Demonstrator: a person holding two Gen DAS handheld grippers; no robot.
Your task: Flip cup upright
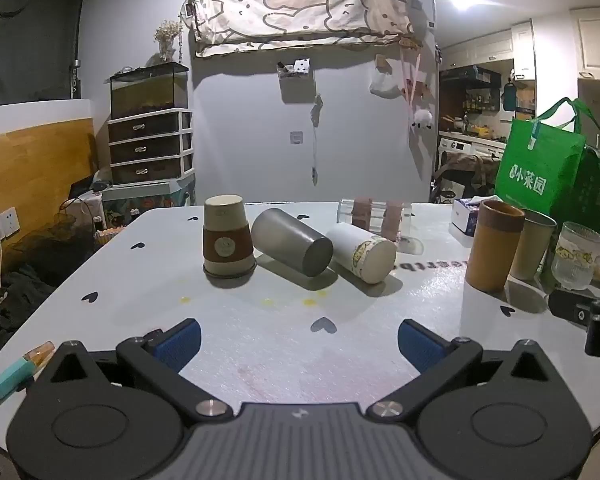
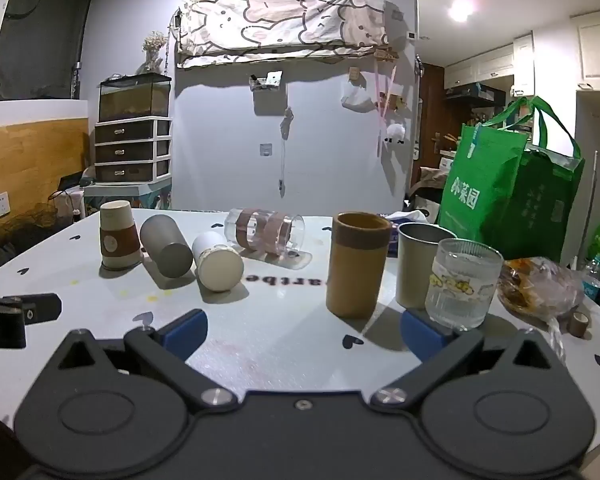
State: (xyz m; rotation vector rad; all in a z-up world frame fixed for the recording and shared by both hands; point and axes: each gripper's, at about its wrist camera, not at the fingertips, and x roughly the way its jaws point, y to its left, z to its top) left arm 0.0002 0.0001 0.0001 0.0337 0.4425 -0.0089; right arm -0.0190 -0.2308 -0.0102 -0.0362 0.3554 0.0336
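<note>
Your left gripper (image 1: 299, 342) and right gripper (image 2: 304, 334) are both hovering spread wide, gripping nothing. Ahead, the grey cup (image 1: 291, 241) and white cup (image 1: 362, 252) are lying on their sides mid-table (image 1: 260, 344), touching. The sleeved paper cup (image 1: 227, 237) is standing inverted just left of them, with bare tabletop lying between you and them.

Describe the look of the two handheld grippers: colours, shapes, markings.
Both look alike. The left gripper and the right gripper each have a matte black body with two round lobes bearing embossed circles, angular black linkage arms with triangular cut-outs, silver pivot screws, and a ribbed grey centre panel. The fingers carry blue ribbed pads. No cables, sleeves or hands show.
</note>
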